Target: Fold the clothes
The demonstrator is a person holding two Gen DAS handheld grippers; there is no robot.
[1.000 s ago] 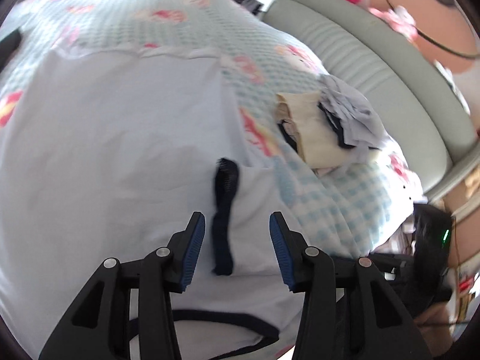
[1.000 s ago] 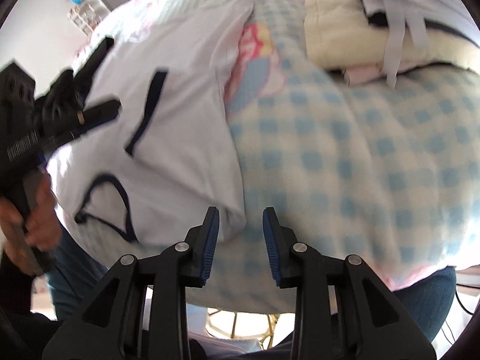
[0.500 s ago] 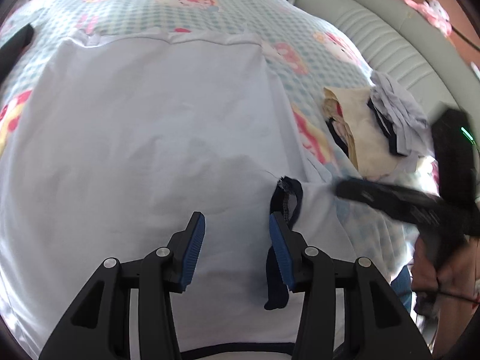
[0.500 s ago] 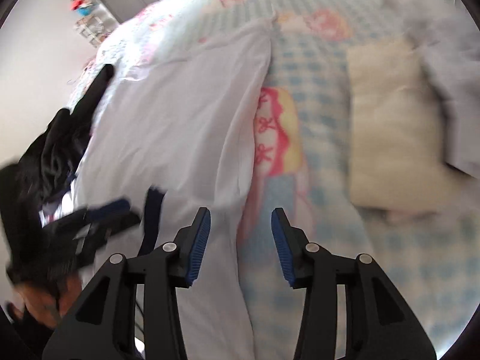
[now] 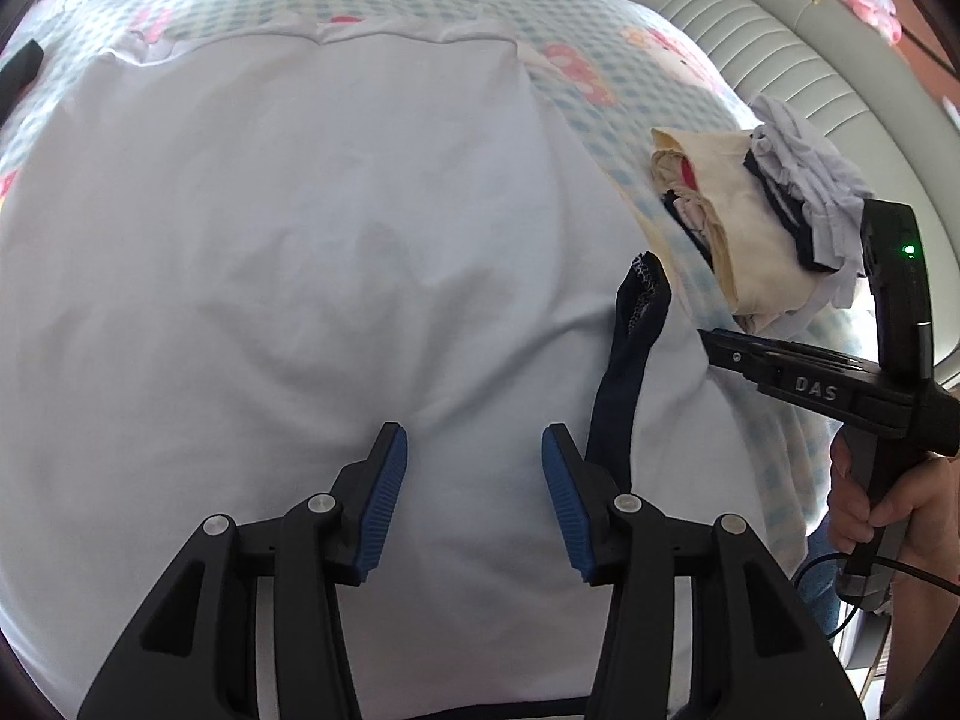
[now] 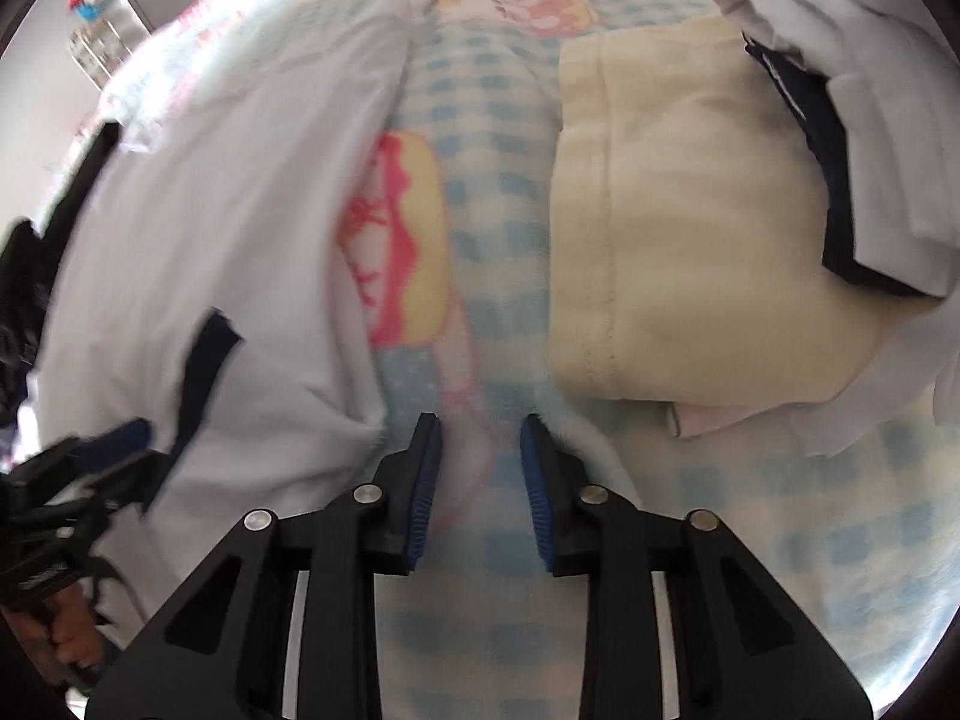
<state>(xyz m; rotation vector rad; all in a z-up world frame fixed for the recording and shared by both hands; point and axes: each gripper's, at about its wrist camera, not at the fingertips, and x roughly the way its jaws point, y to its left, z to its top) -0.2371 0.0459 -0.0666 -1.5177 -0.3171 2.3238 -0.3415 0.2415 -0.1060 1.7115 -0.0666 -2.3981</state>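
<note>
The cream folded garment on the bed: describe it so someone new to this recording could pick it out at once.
Start from the blue checked bedspread. Right of the spread-out white shirt, across a strip of bare bedspread, sits a small stack. The cream folded garment is its broad, stitched slab, under the crumpled white, navy-edged garment; it is the only cream piece.

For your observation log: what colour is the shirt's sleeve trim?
Dark navy sleeve trim, clearest in the left wrist view.

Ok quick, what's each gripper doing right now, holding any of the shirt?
Left gripper: open, holding nothing, above the white shirt.
Right gripper: open, holding nothing, over the checked blanket just beside the shirt's edge.
</note>
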